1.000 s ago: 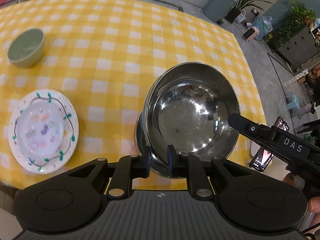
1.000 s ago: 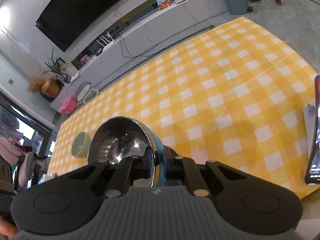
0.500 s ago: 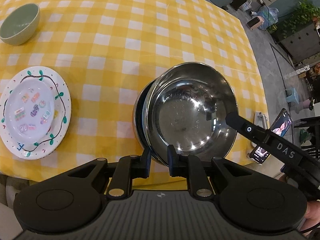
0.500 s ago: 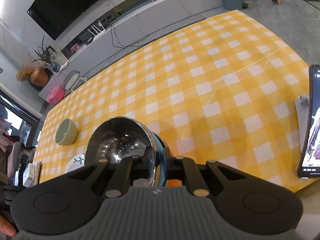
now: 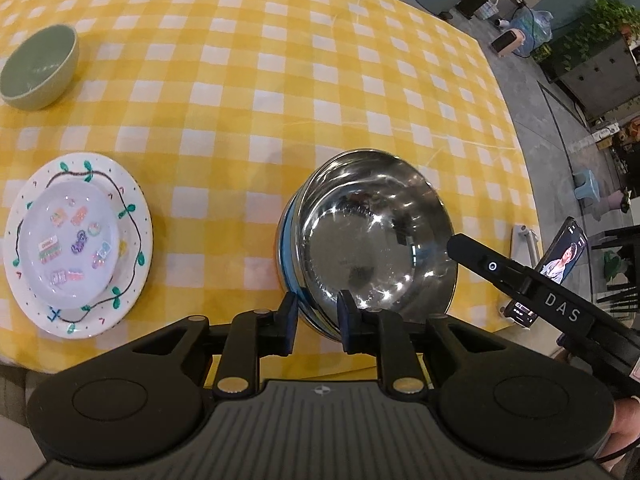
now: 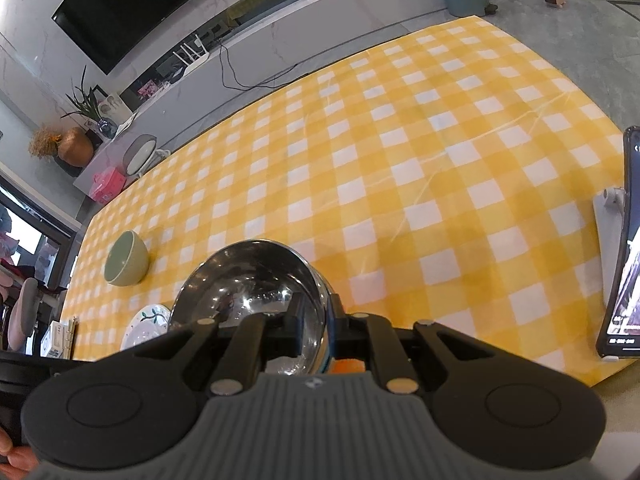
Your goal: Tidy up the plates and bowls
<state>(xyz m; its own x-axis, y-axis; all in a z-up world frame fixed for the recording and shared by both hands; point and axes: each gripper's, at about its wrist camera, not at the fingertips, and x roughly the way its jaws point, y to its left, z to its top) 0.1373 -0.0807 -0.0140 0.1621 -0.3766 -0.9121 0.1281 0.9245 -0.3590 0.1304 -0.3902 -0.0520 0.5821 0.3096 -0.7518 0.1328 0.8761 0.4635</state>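
A shiny steel bowl (image 5: pixel 372 236) is nested in a blue-sided bowl (image 5: pixel 285 248) over the yellow checked tablecloth (image 5: pixel 280 80). My left gripper (image 5: pixel 318 316) is shut on the near rim of the stack. My right gripper (image 6: pixel 316 316) is shut on the rim of the same steel bowl (image 6: pixel 248 284); its finger (image 5: pixel 480 256) shows at the bowl's right edge. A white patterned plate (image 5: pixel 132 264) carrying a smaller decorated plate (image 5: pixel 72 240) lies at the left. A green bowl (image 5: pixel 38 66) stands at the far left; it also shows in the right wrist view (image 6: pixel 126 258).
A phone on a stand (image 6: pixel 624 248) is at the table's right edge, also visible in the left wrist view (image 5: pixel 560 256). A TV console and floor items lie beyond the far table edge.
The stacked bowls, held by both grippers, have shifted over the table; the patterned plate and green bowl now sit nearer and lower in the left wrist view than half a second ago.
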